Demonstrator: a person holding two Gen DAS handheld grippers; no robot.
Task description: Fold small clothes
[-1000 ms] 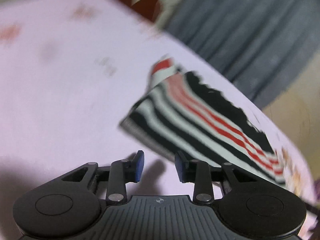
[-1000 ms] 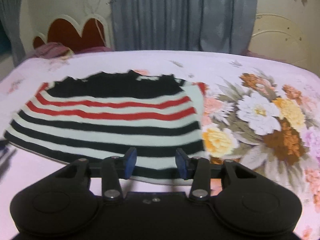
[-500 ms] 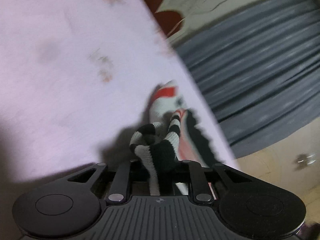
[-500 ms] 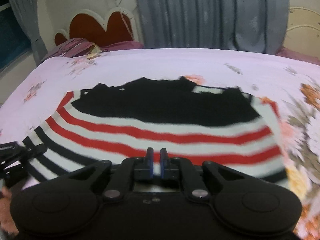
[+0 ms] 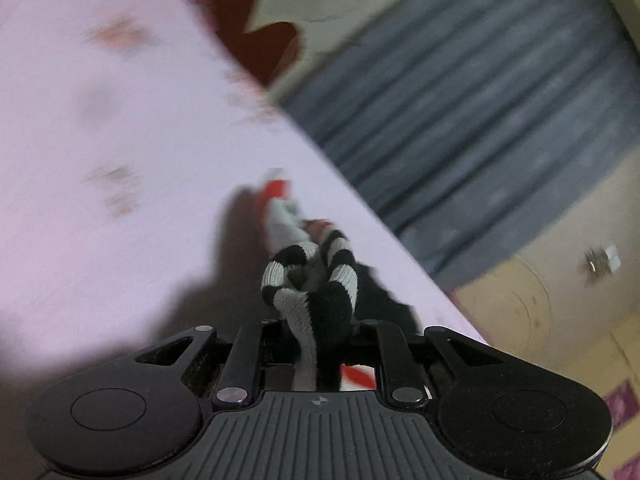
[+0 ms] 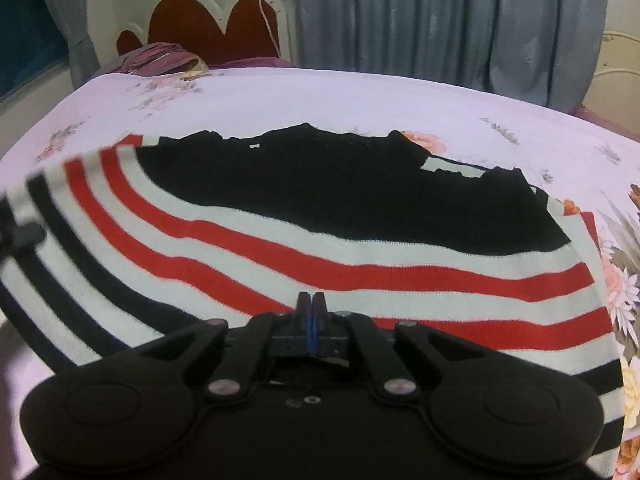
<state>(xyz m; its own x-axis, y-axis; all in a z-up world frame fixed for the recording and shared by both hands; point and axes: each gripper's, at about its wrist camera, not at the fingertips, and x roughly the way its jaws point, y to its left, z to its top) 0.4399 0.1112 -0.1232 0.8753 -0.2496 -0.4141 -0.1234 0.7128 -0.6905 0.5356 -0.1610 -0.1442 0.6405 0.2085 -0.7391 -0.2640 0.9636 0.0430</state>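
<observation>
A small knit sweater (image 6: 320,248) with black, white and red stripes lies across the pink floral bedsheet (image 6: 280,96). My left gripper (image 5: 320,332) is shut on a bunched black-and-white striped edge of the sweater (image 5: 312,280), lifted above the sheet. My right gripper (image 6: 310,308) is shut at the sweater's near hem; the fabric seems pinched between the closed pads, but the grip itself is hidden under the fingers. The left gripper's tip shows at the left edge of the right wrist view (image 6: 20,236).
A red heart-shaped headboard (image 6: 216,28) and a purple pillow (image 6: 160,60) are at the bed's far left. Grey curtains (image 6: 440,20) hang behind the bed. The sheet has large printed flowers at the right (image 6: 620,280).
Both grippers closed on the sweater's near edge over the last second. The left one has lifted its bunched corner, and the right one has moved forward over the striped fabric.
</observation>
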